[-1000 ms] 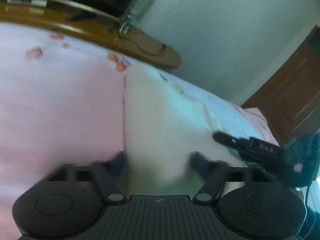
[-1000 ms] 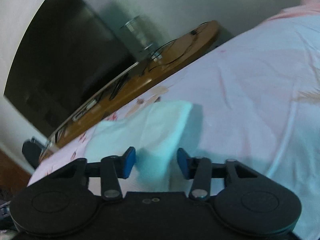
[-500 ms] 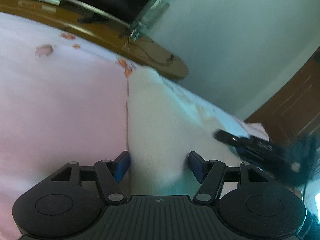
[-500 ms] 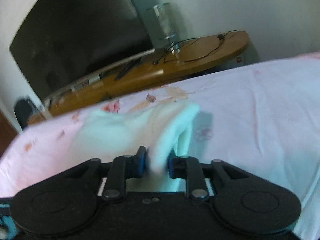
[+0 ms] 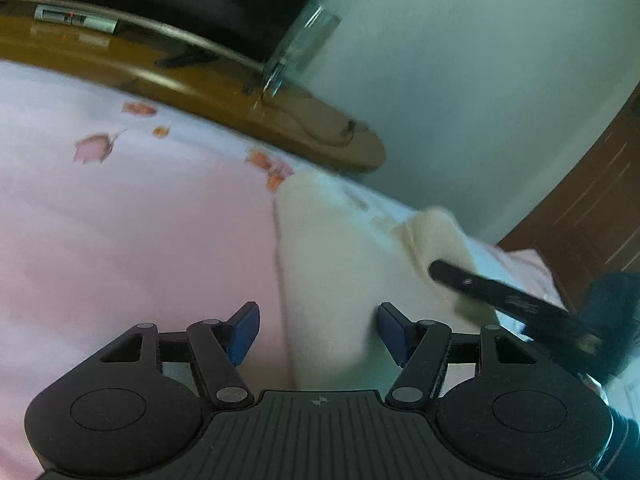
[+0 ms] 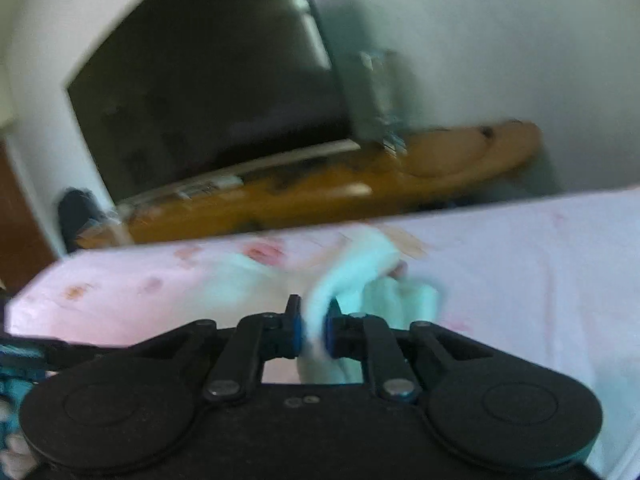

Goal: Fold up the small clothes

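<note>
A: What filled most of the view?

B: The bed (image 5: 120, 248), under a pink sheet (image 6: 520, 280) printed with small reddish flowers. Behind it stood a dark screen (image 6: 208, 92) against a pale wall, with a curved wooden desk (image 5: 328, 136) below it. A brown door (image 5: 592, 216) showed at the right edge of the left wrist view.

A: Any containers?

B: Only a clear glass-like piece (image 5: 300, 48) standing on the desk. It was too blurred to tell whether anything was in it. A few cables and a flat box also lay on the desk, blurred.

A: And the garment?

B: A small cream cloth (image 5: 332, 264) lay on the sheet near the foot of the bed, its left edge running straight away from the camera. Its right corner was raised off the sheet and bunched.

A: What was the right claw doing?

B: The right claw (image 6: 313, 330) was closing, its blue pads pressed against a fold of the cloth from both sides, and the fabric rose from between them in a curl. In the left wrist view one of its black fingers (image 5: 480, 288) lay across that lifted corner.

A: And the left claw?

B: The left claw (image 5: 318, 332) stood wide apart, gripping nothing. The near end of the cloth lay between its blue pads (image 5: 244, 328), closer to the right one; I could not tell whether that pad touched it.
</note>
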`<action>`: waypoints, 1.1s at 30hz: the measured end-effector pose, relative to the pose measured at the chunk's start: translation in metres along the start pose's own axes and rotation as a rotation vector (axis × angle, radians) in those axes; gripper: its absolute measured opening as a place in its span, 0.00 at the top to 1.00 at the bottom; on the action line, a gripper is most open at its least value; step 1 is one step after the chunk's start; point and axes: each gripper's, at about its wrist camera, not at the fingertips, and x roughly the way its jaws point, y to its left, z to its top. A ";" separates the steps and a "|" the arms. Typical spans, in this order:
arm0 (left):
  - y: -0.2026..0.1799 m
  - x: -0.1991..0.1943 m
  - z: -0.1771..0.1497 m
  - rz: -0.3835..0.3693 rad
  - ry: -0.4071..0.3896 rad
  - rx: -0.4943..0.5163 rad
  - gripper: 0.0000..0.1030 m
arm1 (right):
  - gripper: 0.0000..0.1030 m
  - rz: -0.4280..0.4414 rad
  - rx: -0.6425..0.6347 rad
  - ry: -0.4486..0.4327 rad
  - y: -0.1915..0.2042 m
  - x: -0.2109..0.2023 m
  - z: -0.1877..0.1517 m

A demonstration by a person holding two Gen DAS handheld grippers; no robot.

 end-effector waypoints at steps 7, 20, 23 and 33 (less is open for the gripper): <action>-0.005 -0.008 0.002 -0.015 -0.027 0.035 0.38 | 0.66 -0.030 0.202 0.001 -0.036 -0.026 -0.005; -0.012 -0.001 -0.019 -0.023 0.021 0.061 0.38 | 0.85 0.052 0.123 0.031 0.007 -0.066 -0.032; -0.011 -0.008 -0.018 -0.022 0.018 0.056 0.38 | 0.85 -0.014 0.193 0.092 -0.018 -0.052 -0.042; -0.001 -0.050 -0.054 -0.021 0.013 0.077 0.38 | 0.68 0.035 0.262 0.088 0.003 -0.113 -0.069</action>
